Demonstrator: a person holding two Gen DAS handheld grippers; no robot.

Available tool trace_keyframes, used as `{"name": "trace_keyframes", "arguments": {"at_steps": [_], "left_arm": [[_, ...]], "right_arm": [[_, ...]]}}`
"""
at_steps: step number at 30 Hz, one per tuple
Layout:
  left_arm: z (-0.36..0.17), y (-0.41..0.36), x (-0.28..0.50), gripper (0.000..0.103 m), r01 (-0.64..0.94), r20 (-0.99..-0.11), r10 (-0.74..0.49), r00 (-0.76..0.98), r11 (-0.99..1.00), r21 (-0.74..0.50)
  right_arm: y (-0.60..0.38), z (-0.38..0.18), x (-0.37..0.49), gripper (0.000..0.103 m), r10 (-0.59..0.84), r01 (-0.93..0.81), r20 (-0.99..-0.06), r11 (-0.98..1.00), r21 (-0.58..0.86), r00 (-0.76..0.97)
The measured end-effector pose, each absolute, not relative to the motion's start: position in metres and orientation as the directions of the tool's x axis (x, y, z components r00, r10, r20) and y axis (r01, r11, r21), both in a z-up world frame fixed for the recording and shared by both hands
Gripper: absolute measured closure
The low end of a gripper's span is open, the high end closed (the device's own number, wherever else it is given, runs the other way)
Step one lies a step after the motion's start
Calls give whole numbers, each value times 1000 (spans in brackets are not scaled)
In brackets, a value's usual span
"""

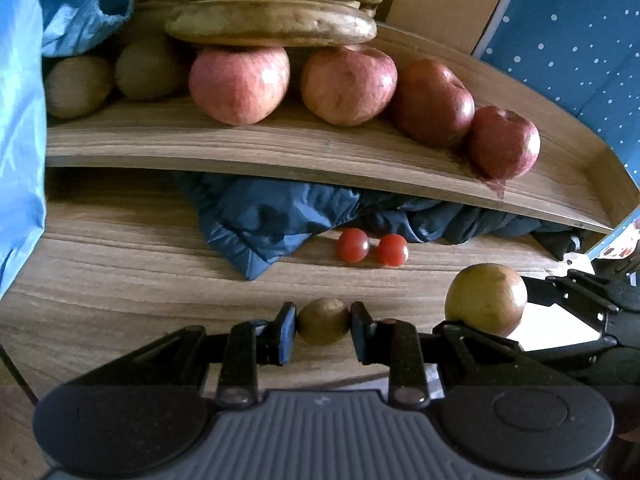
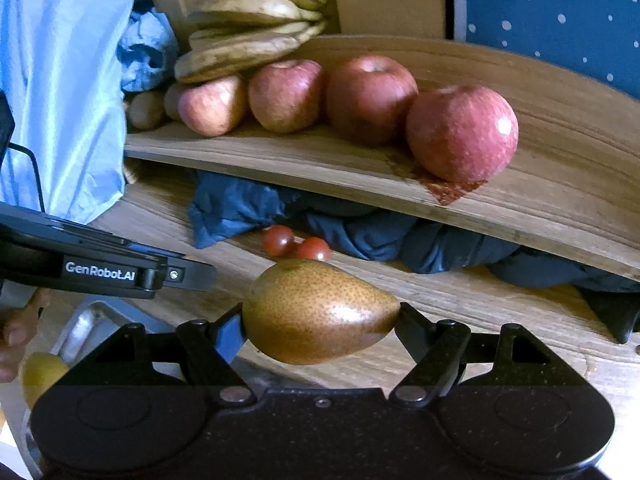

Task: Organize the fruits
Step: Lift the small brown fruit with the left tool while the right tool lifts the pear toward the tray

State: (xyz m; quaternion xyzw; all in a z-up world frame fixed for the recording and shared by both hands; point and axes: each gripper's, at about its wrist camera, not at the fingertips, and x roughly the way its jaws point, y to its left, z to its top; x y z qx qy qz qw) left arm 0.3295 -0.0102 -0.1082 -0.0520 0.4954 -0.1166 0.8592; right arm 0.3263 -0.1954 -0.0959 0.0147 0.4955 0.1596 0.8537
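My left gripper [image 1: 323, 322] is shut on a small brown kiwi [image 1: 323, 321], held low over the lower wooden board. My right gripper [image 2: 320, 316] is shut on a brown speckled pear [image 2: 320, 312]; the pear also shows in the left wrist view [image 1: 486, 298]. On the upper wooden shelf [image 1: 280, 148] lie several red apples [image 1: 348, 84], two kiwis [image 1: 78, 86] at the left, and a bunch of browned bananas [image 1: 276, 20] behind them. Two cherry tomatoes [image 1: 352, 245] lie on the lower board under the shelf edge.
A dark blue cloth [image 1: 272, 220] is bunched under the shelf behind the tomatoes. A light blue bag [image 1: 20, 120] hangs at the left. A metal tray [image 2: 84, 328] with a yellow fruit [image 2: 40, 372] sits at lower left in the right wrist view. A dotted blue panel [image 1: 568, 40] stands at right.
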Motion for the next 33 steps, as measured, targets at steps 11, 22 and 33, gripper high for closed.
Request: {"name": "trace_keyframes", "arguments": {"at_steps": [11,22,33], "left_arm": [[-99,5,307,71,169,-833,-262,487,964,-205],[-91,24,277,71,174,-835,-268,481,962,-208],[-99,47,256,71,137,-858,-234,458,972,-192]], "right_arm": [[-175,-79,298,24,300,-260,-833,946,195,465],[-146,-74,265,24,320,-279,-839,937,211,441],[-118,-75,252,24,347,-322,-843,920,222,411]]}}
